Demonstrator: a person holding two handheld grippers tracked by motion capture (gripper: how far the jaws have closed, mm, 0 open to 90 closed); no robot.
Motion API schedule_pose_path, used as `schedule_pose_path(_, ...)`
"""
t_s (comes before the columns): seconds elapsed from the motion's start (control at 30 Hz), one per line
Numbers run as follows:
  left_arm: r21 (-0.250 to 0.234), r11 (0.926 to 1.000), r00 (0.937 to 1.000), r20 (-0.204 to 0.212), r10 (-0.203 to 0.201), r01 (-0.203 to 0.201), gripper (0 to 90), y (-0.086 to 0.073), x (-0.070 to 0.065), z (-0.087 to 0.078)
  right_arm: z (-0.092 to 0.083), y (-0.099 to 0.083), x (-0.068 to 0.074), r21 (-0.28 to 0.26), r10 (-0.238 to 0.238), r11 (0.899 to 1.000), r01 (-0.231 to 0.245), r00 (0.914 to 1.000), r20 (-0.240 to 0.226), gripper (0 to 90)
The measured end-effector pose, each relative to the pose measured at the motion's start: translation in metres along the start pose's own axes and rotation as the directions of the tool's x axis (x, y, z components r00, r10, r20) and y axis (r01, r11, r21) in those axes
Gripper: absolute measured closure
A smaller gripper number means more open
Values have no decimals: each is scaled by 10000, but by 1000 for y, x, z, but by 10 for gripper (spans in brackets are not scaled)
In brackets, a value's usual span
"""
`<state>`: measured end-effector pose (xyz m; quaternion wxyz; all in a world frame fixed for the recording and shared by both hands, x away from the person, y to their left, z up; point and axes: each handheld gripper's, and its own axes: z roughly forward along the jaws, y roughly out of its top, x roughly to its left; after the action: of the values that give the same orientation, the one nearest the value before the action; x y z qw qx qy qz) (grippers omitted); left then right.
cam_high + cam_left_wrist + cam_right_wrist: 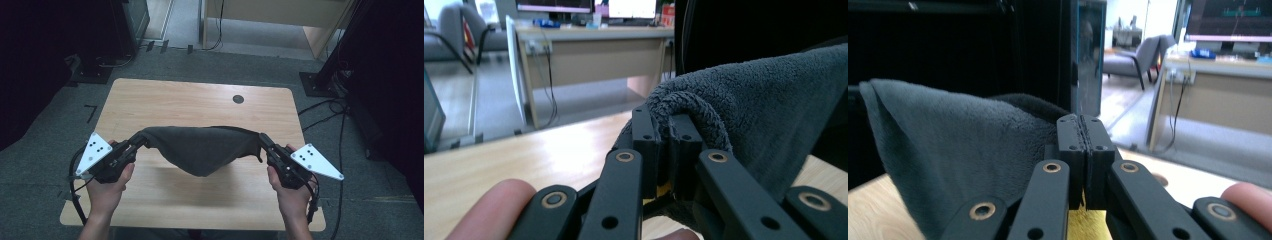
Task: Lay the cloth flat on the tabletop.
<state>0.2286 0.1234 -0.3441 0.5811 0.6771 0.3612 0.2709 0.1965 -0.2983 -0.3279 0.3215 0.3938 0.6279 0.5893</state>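
1. A dark grey towel (202, 147) hung in the middle of the high view, stretched between the two grippers above the wooden table (200, 100) and clear of its top.
2. The left gripper (141, 140) sat at the lower left of that frame, its jaws clenched on the towel's left corner.
3. In the left gripper view, the left gripper (667, 131) stood at centre with the towel (764, 115) spreading to the right of the frame; a fold of the cloth curled over the tips of the fingers (644, 135) and was pinched between them.
4. The right gripper (261, 139) sat at the lower right of the high view, its jaws clamped on the towel's right corner.
5. In the right gripper view, the right gripper (1084, 131) had its fingers (1098, 137) pressed together with only a thin edge of cloth between them; the towel (958, 155) hung to the left of the frame.
6. The towel's upper edge ran nearly straight between the two grips, and its middle sagged to a point in the lower centre of the high view.
7. A small round dark hole (238, 99) lay in the table's upper right part, well apart from the towel.
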Motion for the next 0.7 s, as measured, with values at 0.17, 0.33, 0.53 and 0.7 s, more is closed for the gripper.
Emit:
schedule_pose_path(0.17,-521,9982,9988,363,329,-310,849,20,-10,-19,-13,23,4,-429,-109,9990,104,9999,-116,892)
schedule_pose_path(0.33,-391,9984,9988,271,412,-401,849,26,-8,-11,1,38,1,-33,-264,9996,263,9993,-246,892)
schedule_pose_path(0.53,874,9959,9911,-1323,-123,240,850,15,32,73,100,30,-37,1467,-378,9889,245,9954,879,887)
schedule_pose_path(0.7,1920,9604,9542,-2597,-1485,2018,712,-23,74,129,165,2,-84,2468,436,9637,-1019,9720,2310,645)
